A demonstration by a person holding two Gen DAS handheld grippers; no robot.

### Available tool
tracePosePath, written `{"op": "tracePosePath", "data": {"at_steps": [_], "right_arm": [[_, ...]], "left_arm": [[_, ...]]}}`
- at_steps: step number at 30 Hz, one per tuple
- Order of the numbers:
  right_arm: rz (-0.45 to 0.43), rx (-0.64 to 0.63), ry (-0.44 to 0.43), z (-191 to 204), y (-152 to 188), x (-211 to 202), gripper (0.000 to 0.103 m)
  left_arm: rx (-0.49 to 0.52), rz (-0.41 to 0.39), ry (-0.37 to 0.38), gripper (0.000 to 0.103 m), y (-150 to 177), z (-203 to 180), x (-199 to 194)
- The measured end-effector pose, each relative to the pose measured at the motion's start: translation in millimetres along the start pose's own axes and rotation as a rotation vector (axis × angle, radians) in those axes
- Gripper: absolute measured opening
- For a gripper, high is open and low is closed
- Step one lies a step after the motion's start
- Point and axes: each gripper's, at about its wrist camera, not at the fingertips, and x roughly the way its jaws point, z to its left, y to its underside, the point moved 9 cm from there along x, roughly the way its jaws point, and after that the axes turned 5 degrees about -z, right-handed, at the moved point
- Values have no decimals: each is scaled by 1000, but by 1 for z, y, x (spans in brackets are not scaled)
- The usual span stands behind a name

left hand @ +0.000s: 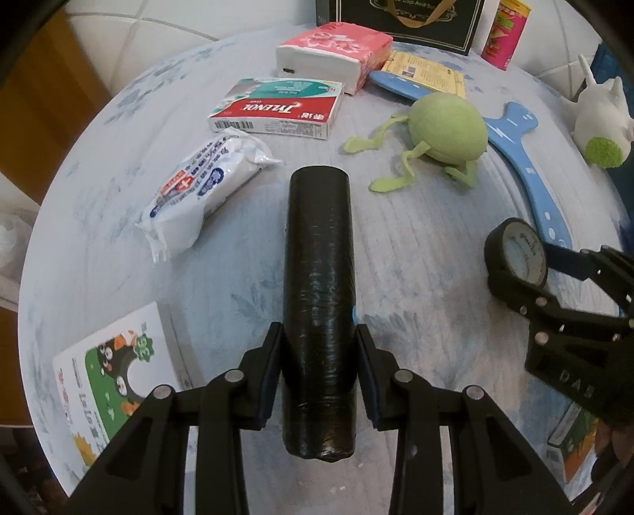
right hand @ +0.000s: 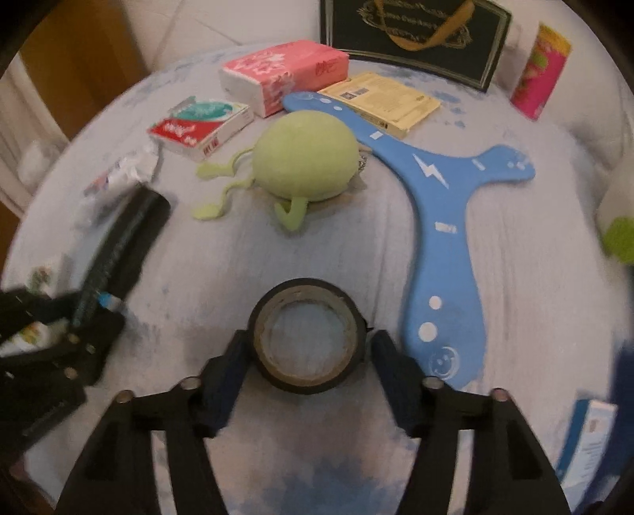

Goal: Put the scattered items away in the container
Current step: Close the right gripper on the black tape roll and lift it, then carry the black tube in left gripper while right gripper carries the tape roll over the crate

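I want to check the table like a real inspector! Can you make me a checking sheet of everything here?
Surface: round table under a pale blue patterned cloth.
Job's things: black roll in the left claw; tape ring in the right claw. Black gift bag at the far edge, perhaps the container.
Clutter: green plush toy, blue boomerang, Tylenol box, pink tissue pack, white packet, yellow leaflet, pink can, white plush, penguin box.
Grippers: both claws closed on their items.
Cables: nothing seen.
Surroundings: tiled floor, wooden furniture.
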Motion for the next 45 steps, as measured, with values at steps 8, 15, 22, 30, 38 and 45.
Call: {"op": "tracePosePath", "data": {"at_steps": [8,15,22,30,38,45], "right_arm": [[-72,22,-27,-1,-7,-34,57],[-158,33,-3,-13,-24,-85,57],[-223,63,38,-38,-33,-136,57],[-301,112,118,-73,-32,-198,57],[-359,179,193,-107,-25,-249,57],[-379,252,272,-148,-10,-286,57]], "left_arm": [[23,-82,-17,34,-11,-21,-28],[56,-137,-22,34,-36,-50,-57],[118,-220,1,34,-58,-81,-106],[191,-312,50,34,-79,-121,-153],[271,-385,101,34,-96,-165,-192],[337,-404,153,34,-102,-213,-210]]}}
